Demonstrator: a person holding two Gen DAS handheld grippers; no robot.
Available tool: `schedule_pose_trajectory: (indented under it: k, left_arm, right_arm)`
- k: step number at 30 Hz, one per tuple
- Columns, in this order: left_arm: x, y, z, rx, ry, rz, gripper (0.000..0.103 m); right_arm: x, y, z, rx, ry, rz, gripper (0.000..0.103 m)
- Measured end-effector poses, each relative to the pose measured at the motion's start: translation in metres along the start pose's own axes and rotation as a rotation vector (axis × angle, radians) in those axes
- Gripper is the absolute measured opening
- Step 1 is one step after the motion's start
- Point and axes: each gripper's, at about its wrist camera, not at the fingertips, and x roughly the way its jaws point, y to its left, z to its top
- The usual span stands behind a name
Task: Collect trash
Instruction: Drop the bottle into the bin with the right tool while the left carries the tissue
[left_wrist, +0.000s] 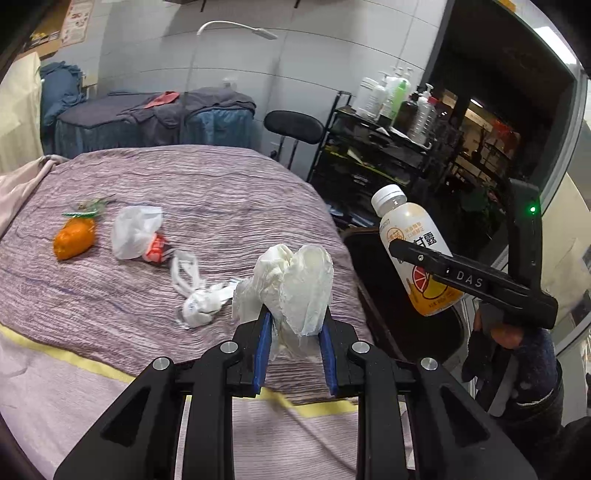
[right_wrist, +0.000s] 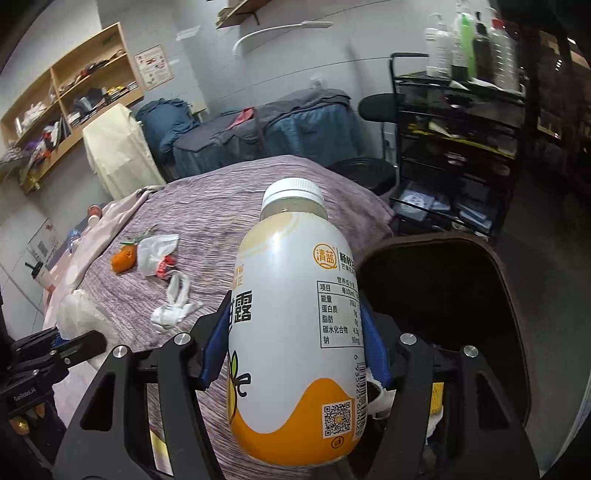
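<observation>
Both hands loaded, both heading for the bin (right_wrist: 436, 288). Left gripper (left_wrist: 293, 325) nearly closed, blue pads pinching a crumpled white tissue wad (left_wrist: 295, 280) that sticks up well above the tips. Right gripper (right_wrist: 295, 339) about half open, clamped on a juice bottle (right_wrist: 295, 314), cap pointing away, label against both pads.

Bin mouth just ahead and to the right of the right gripper, dark and open. From the left gripper, off to the right, beyond the bottle (left_wrist: 417, 254).

Risks now. Smooth, rounded bottle, held around the belly only: could slide forward out of the pads if tilted nose-down too early, then land on the bedspread (left_wrist: 184, 184) short of the rim. Release over the rim edge rather than the middle: likely bounce out. Tissue soft and loose, gripped low near its base: a flap could tear or the wad could cling to a pad on opening and fail to drop. Two grippers converging on one opening: a knock between them looks possible, the right one already crossing close in front of the left.

Left on the cover, ahead and to the left of both grippers: plastic bag (left_wrist: 135, 232), knotted white wrapper (left_wrist: 197, 302), orange fruit (left_wrist: 74, 240). Not yet collected, so plenty left to do.
</observation>
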Motion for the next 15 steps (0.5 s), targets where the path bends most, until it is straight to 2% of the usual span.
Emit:
schedule_pose_trajectory:
  k: [9,15]
  left_arm:
    - [0.020,-0.035,0.008,0.054,0.025,-0.072,0.023]
    - [0.033,-0.053,0.015,0.070,0.046,-0.105,0.023]
  right_arm:
    - [0.001,-0.054,-0.008,0.087,0.013,-0.089,0.062]
    - [0.018,-0.088,-0.014,0.132,0.058,-0.136,0.062]
